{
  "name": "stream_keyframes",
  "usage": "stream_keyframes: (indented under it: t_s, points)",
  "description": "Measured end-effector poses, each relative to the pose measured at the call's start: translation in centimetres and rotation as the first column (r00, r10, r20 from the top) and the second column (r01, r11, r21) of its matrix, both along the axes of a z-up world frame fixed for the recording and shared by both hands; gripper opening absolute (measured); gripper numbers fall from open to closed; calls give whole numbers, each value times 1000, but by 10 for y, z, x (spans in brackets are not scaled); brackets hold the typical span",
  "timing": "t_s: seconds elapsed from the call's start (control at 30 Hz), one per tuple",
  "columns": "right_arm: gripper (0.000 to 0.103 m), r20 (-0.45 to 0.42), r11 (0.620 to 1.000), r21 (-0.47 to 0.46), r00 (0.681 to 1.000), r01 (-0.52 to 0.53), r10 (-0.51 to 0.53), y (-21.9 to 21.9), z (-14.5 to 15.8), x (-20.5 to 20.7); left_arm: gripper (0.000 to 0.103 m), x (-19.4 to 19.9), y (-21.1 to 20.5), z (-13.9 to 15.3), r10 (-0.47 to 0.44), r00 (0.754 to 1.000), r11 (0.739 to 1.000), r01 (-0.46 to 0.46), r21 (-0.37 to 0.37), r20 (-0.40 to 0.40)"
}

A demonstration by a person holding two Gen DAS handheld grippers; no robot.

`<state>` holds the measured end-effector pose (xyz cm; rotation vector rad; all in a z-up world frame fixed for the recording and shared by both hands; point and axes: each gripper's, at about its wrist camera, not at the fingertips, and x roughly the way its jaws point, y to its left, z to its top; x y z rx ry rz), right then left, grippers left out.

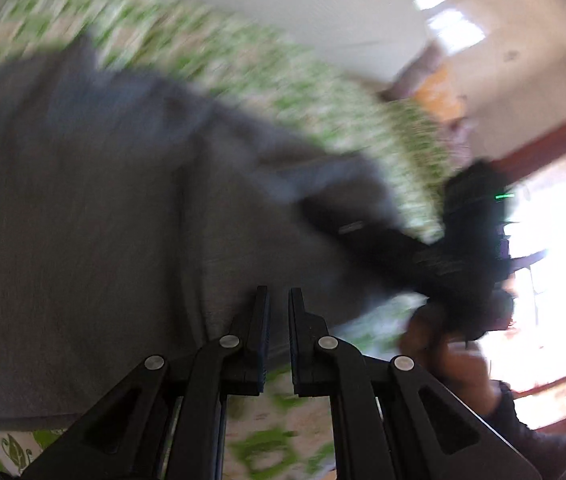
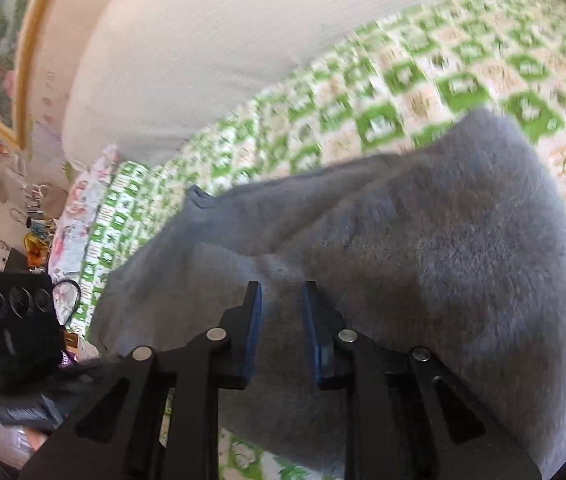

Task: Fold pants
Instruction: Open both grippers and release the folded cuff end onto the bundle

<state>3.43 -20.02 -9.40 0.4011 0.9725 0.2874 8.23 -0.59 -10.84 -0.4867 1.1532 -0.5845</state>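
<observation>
Grey pants (image 1: 95, 216) lie spread on a bed with a green-and-white patterned cover (image 1: 267, 80). In the left wrist view my left gripper (image 1: 279, 300) hangs over the near edge of the pants, its jaws a narrow gap apart, with nothing between them. The right gripper's black body (image 1: 443, 256) reaches onto the pants from the right. In the right wrist view the fuzzy grey pants (image 2: 423, 248) fill the middle. My right gripper (image 2: 281, 294) is open just above the cloth and holds nothing.
A white wall runs behind the bed (image 2: 203, 40). The other gripper's camera unit (image 2: 19, 328) shows at the left, by a cluttered bedside (image 2: 35, 236). A bright window with a red frame (image 1: 555, 264) is at the right. The left view is blurred.
</observation>
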Motion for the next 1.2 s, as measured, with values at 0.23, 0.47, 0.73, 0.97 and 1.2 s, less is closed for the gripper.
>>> stream_keyframes:
  t_s: [0.23,0.47,0.73,0.97,1.2]
  points:
    - [20,37,999,24,998,-44,43,5,19,-4,7,-11,40,-6,94,995,987,-95,-127,-20]
    - [20,49,994,9,992,-113,113,36,28,4,10,-33,70,5,190,982,968,-188,-164,-2]
    - [21,30,976,-23,976,-216,216,82,24,18,10,-62,125,9,305,952,935,-300,-188,-5]
    - [22,12,956,-51,957,-290,291,121,20,30,10,-90,169,9,413,911,889,-407,-211,-17]
    - [22,-16,927,-80,931,-366,366,158,14,39,17,-116,193,16,505,863,847,-495,-196,1]
